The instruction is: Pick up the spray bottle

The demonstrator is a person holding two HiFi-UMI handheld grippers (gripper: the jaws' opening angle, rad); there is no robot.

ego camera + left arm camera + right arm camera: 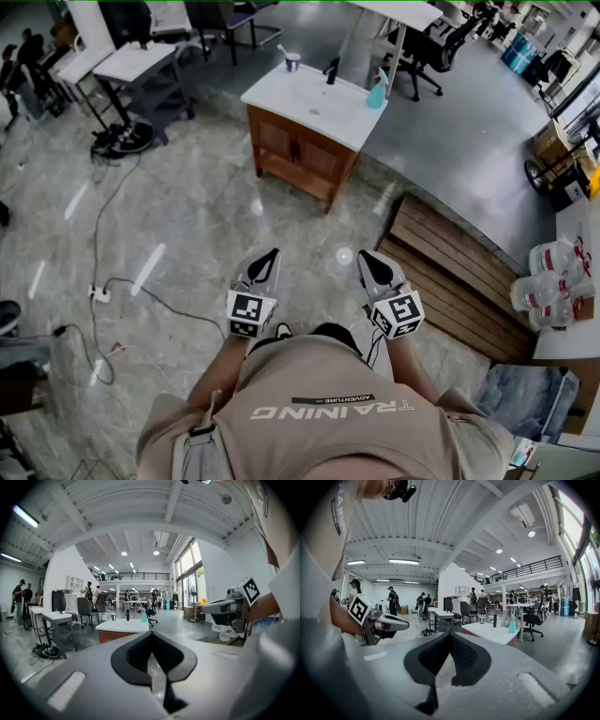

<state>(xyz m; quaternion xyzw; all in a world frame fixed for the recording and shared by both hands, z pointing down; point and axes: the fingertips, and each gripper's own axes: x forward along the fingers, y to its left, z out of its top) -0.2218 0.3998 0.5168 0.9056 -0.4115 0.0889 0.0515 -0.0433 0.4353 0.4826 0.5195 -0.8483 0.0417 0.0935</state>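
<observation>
The spray bottle (pixel 377 93) is pale teal and stands upright at the right end of a white-topped wooden sink cabinet (pixel 281 94), a few steps ahead of me across the floor. It also shows small in the left gripper view, spray bottle (pixel 144 616), and in the right gripper view, spray bottle (pixel 512 624). My left gripper (pixel 271 254) and right gripper (pixel 367 255) are held side by side at waist height, far short of the cabinet. Both point towards it. The left gripper (pixel 151 635) and the right gripper (pixel 450 634) are each shut with nothing between the jaws.
On the cabinet stand a black faucet (pixel 331 70) and a cup (pixel 292 62). A low slatted wooden platform (pixel 450 267) lies to the right, with water jugs (pixel 553 272) beyond. Cables and a power strip (pixel 98 293) trail on the left floor. Desks (pixel 131 61) and office chairs (pixel 427 47) stand further back.
</observation>
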